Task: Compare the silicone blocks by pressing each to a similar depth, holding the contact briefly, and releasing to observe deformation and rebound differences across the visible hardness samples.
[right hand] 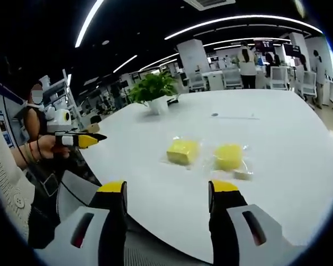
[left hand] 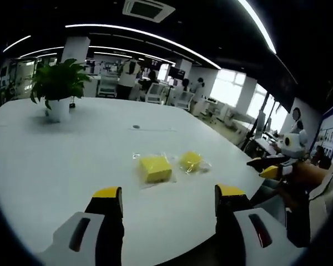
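Two yellow silicone blocks lie in clear wrappers on the white table (left hand: 55, 160). The squarer block (left hand: 155, 168) (right hand: 182, 151) is beside a rounder, smaller one (left hand: 191, 160) (right hand: 229, 156). My left gripper (left hand: 169, 194) is open, short of the blocks and above the table's near edge, with nothing between its yellow-tipped jaws. My right gripper (right hand: 167, 188) is open too, also back from the blocks, and empty. In the left gripper view the right gripper (left hand: 273, 168) shows at the right, held in a hand. In the right gripper view the left gripper (right hand: 82, 139) shows at the left.
A potted green plant (left hand: 58, 86) (right hand: 154, 90) stands at the far side of the table. A small dark spot (left hand: 136, 127) (right hand: 215, 114) lies mid-table. Desks, chairs and people fill the room behind. The table edge (right hand: 127, 213) runs just under my right jaws.
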